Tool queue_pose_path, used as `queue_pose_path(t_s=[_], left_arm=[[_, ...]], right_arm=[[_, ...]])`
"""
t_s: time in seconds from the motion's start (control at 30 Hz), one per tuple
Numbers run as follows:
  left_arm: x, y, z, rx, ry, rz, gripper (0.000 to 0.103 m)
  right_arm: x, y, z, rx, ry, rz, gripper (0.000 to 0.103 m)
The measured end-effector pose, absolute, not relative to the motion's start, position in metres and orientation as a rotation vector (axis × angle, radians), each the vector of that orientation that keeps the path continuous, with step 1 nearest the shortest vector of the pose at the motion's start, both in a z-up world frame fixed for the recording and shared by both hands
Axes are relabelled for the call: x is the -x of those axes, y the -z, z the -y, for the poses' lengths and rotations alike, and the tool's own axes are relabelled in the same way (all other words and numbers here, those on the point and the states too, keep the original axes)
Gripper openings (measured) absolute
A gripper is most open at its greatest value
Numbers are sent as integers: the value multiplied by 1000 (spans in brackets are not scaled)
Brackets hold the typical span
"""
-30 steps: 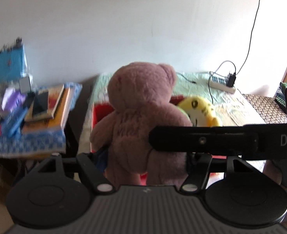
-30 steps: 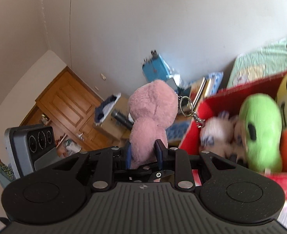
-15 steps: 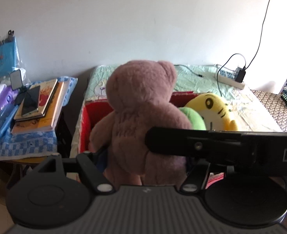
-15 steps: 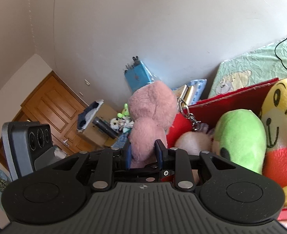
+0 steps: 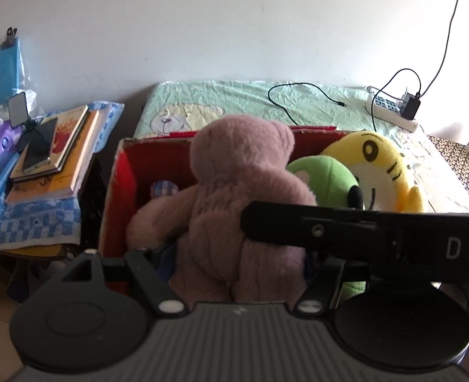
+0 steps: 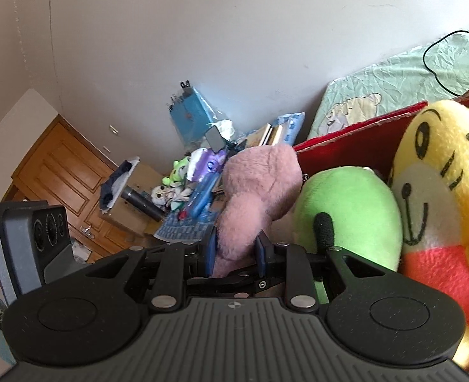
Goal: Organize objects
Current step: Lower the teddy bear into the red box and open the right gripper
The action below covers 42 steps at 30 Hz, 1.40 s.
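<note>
Both your grippers pinch the pink teddy bear at the red box.

Your left gripper has its fingers pressed into the pink teddy bear at the lower body; your right gripper squeezes a limb of it between blue pads. The bear stands upright at the box's near-left part, its back to your left camera. At 2 o'clock, touching it, lies the green plush, then the yellow plush, both in the red box on the bed. At 10 o'clock, books sit stacked on a checkered cloth.
</note>
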<state>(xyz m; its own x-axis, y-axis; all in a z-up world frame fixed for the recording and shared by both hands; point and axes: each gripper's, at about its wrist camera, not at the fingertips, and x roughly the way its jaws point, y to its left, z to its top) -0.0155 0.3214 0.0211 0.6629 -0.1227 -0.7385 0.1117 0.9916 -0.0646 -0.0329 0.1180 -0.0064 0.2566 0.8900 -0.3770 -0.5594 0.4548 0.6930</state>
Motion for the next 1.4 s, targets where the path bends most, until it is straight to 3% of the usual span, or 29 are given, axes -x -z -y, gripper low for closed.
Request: queue_pose_path(t_s=[0.83,1.17,1.4], left_arm=[[-5,2,-309,-34,110,-903,68],[-1,6,-311,-34,88,-894,82],[-1,7,-307,-46,67,-898,84]], right_arm=[[19,22,-120,-425,-994,-875,22],[18,26,-114,-497,-993,-884,22],[18,28,-112,-528,-994,-878,22]])
